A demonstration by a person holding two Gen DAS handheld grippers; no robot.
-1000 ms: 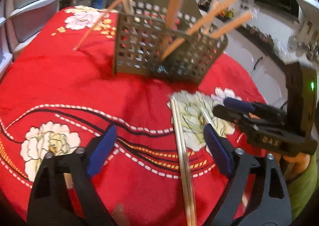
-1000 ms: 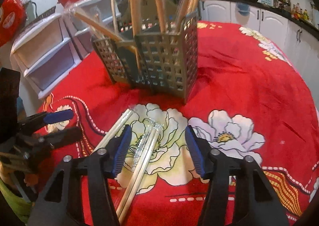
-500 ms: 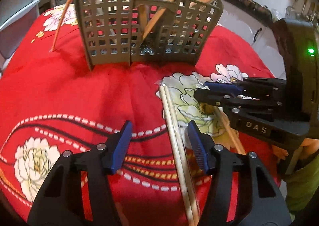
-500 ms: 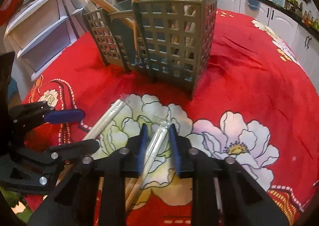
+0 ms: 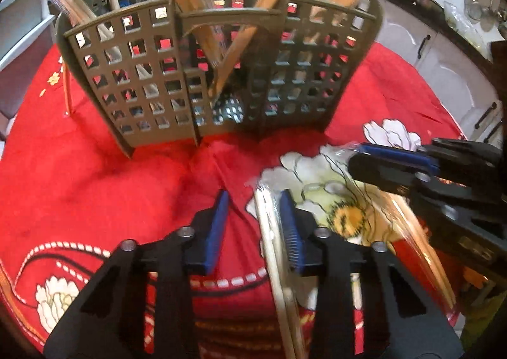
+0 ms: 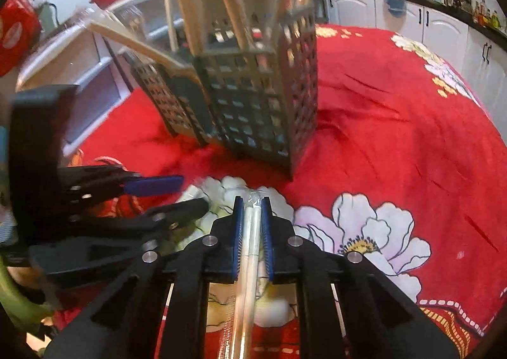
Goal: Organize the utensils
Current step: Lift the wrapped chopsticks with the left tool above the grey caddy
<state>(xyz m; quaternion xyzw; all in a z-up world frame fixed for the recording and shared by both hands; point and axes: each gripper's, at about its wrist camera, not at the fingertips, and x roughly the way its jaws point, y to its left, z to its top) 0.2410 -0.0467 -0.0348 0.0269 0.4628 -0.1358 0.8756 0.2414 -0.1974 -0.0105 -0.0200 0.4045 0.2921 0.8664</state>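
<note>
Red tablecloth (image 6: 380, 124), white peony print, yellow centres, dashed white-and-orange border lines. Grey-brown utensil basket (image 5: 177, 73), square-hole grid. Tan wooden sticks (image 5: 266, 10) inside. Pale chopsticks (image 6: 250, 251) in clear wrap. Black grippers, blue ribbed pads (image 5: 215, 229). White cabinets (image 6: 443, 29), black handles.

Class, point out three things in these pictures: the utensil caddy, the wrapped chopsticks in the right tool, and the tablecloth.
caddy (image 5: 152, 80), left wrist view, front lattice wall.
chopsticks (image 6: 252, 232), right wrist view, shaft between the pads.
tablecloth (image 6: 396, 112), right wrist view, bare red part.
</note>
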